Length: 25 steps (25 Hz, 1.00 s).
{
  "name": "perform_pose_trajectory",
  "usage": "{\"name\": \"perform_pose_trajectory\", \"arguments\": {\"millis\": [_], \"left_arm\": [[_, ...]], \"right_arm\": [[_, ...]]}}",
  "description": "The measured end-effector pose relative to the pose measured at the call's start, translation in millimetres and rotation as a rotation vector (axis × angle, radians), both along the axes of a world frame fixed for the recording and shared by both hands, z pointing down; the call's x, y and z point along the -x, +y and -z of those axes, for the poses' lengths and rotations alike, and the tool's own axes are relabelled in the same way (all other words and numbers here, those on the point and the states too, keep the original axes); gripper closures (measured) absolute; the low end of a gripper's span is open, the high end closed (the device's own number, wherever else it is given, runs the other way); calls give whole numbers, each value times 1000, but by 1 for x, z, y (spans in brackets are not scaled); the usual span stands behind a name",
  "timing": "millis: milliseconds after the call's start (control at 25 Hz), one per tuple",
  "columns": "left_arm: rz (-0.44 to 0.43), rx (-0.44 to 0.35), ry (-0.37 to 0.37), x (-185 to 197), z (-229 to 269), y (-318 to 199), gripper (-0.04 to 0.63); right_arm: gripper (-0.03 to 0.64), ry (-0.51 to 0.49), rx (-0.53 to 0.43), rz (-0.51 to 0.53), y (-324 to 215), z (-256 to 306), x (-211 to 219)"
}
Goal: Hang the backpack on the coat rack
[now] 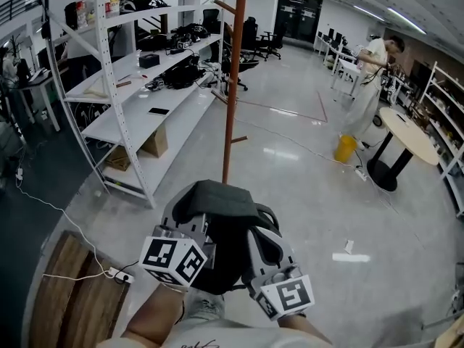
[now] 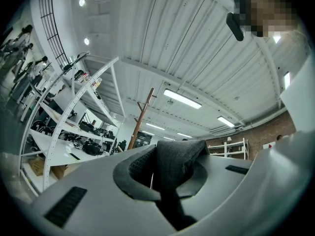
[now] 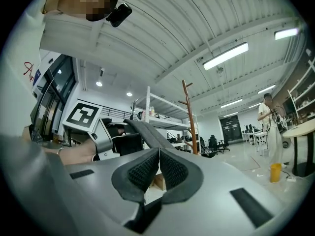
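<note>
Jaws of left gripper (image 2: 170,173) are clamped on a thick fold of dark fabric, which fills the gap between the pads. Right gripper (image 3: 158,166) has its jaws pressed nearly flat together. A thin grey strap (image 3: 142,129) runs out from between the pads toward upper left of that frame, so it is pinched there.

In head view both grippers sit at bottom centre, left gripper (image 1: 194,227) and right gripper (image 1: 262,246). The backpack (image 1: 217,201) is bunched between them and held off the floor (image 1: 304,194). It is dark, with the top flap facing up.

Coat rack (image 1: 232,85) is the brown pole running up the middle of the frame, directly above the backpack in the picture. Bare pegs stick out near the top (image 1: 225,7) and lower down (image 1: 238,139). Nothing hangs on them as far as shown. The rack looks apart from the bag, with no contact visible.

White shelving unit (image 1: 130,85) is at left, and a person (image 1: 370,78) stands at upper right, well away.

Progress, as a judgement: pickup is done, since the bag is secured in both grippers and aimed at the rack. Left to do: close in on the pole, raise the strap to a peg, loop it over, then open both grippers. Hanging not yet begun, roughly the first third.
</note>
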<state>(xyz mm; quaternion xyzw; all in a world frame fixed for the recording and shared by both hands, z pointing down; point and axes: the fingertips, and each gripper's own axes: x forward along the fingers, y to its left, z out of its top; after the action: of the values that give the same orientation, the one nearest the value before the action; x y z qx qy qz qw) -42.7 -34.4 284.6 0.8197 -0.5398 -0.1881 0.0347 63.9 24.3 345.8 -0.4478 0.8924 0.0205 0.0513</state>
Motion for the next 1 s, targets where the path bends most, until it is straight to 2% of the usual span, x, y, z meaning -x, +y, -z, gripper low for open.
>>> {"name": "perform_pose_trajectory", "arguments": {"millis": [360,600,760,1000], "left_arm": [[-73,54,52,2,-16,-68,555],[-125,54,-16,1,-16,-117,555],[-166,63,-22,7,-18,-162,555],[-200,36,-47,10,-10,-215,555]], "right_arm": [[600,25,-24,-40,-84,-2,10],[600,-2,-9,-79,-162,0,18],[600,-19,-16,-122,-207,6,24],[600,-21,-12,-156,-252,8,32]]}}
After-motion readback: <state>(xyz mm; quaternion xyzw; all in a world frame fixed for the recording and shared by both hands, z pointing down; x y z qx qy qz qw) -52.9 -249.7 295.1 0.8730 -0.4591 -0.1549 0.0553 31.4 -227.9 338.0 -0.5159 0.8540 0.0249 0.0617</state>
